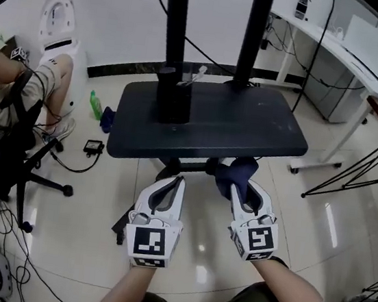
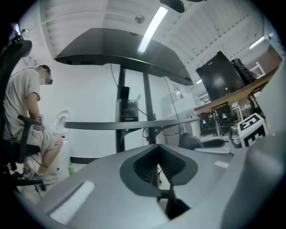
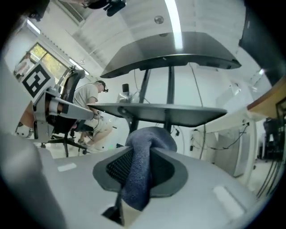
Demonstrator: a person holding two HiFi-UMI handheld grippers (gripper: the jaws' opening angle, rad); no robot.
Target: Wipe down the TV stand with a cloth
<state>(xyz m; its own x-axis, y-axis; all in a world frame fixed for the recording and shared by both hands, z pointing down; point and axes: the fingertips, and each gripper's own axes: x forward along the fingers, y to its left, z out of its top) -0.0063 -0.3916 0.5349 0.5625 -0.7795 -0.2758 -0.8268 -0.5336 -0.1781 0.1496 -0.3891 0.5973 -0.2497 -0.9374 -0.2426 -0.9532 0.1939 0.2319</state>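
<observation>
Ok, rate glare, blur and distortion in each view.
Head view: sharp, light streaks glare on the glossy pale tiled floor. Left gripper view: fisheye-bent, dark corners, close foreground soft. Right gripper view: same bending, yet the dark blue terry cloth looks crisp.

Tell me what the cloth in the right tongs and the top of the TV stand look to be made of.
Cloth: dark blue soft fabric, likely terry or microfibre. Its surface looks nubby, and it droops limply from the right tongs.
TV stand top: a dark, smooth, matte board, perhaps laminate or painted metal. Only a faint sheen shows, so which one stays open.
</observation>
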